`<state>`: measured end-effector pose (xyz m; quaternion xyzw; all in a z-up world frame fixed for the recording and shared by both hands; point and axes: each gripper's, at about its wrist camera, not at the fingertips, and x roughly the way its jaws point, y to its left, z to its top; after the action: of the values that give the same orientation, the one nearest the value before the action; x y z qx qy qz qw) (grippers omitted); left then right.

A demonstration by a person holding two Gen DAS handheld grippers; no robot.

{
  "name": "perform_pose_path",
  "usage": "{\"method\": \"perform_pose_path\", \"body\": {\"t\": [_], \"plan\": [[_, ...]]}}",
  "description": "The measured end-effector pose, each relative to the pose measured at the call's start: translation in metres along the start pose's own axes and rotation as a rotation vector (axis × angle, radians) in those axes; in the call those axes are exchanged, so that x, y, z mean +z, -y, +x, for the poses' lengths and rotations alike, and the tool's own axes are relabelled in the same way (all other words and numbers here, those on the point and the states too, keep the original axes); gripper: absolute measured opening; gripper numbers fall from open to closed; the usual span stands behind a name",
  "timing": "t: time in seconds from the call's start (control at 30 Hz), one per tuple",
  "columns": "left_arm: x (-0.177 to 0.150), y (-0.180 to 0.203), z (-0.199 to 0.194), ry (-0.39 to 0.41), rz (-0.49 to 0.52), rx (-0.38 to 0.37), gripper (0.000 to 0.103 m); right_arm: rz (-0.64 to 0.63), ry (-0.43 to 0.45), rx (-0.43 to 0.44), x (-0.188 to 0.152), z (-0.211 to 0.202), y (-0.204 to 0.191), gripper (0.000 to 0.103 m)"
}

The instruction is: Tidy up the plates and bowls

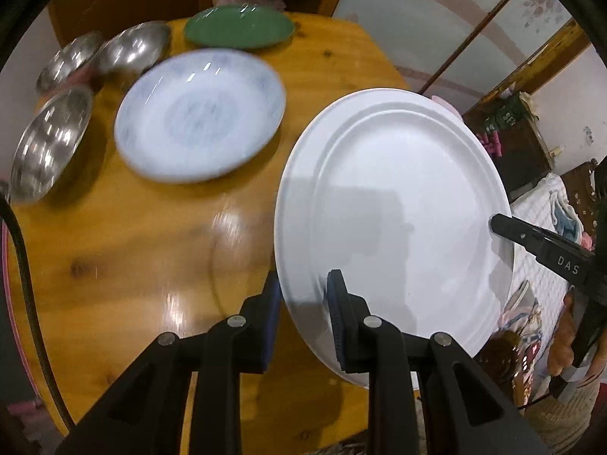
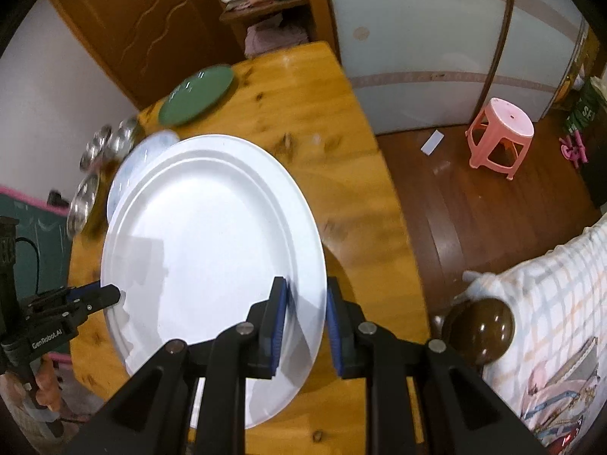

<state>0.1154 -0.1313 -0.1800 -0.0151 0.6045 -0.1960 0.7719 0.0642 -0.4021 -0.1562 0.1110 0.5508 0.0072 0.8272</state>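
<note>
White melamine-looking oval platter (image 1: 394, 204) is the star here, and it's up in the air over the near edge of the wooden bench (image 1: 132, 258), tilted a bit. Both tools are on it: the left hand-held gripper (image 1: 303, 303) is pinching the rim on one side, one blue pad on top and one underneath, and the right hand-held gripper (image 2: 305, 303) is doing the same on the opposite rim. So it's a two-handed carry, not a pick or a drop yet.

Rest of the stuff sits further back on the bench: a pale blue-patterned plate (image 1: 199, 113), a green plate (image 1: 239, 26) behind that near the far edge, and three steel bowls (image 1: 49, 144) clustered at the left side. Those look blurred, so I can't say much about detail.

My read is we're mid-transport, sorting the plates into one stack. Since the platter is the biggest piece, I'd guess it wants to go down flat as the base, with the smaller plates on top. Next move needs both hands to stay level and lower together, because a rim-only pinch on a wide smooth platter could slip.
</note>
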Motion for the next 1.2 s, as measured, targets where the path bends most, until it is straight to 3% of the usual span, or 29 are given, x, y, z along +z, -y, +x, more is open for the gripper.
{"method": "perform_pose_path", "body": {"t": [0.13,0.3,1.07,1.2], "plan": [[-0.034,-0.007,0.007,-0.016,-0.015,0.004,0.021,-0.005,-0.024,-0.018,-0.023,0.014,-0.005,0.020],[-0.049,-0.011,0.022,-0.044,-0.042,-0.003,0.021,0.012,-0.040,-0.026,-0.041,0.028,-0.003,0.020],[-0.047,-0.007,0.038,-0.080,-0.044,0.010,0.024,0.039,-0.065,-0.091,-0.045,0.054,-0.005,0.025],[-0.044,-0.006,0.035,-0.073,-0.048,0.004,0.037,0.052,-0.079,-0.054,-0.046,0.056,-0.005,0.028]]}}
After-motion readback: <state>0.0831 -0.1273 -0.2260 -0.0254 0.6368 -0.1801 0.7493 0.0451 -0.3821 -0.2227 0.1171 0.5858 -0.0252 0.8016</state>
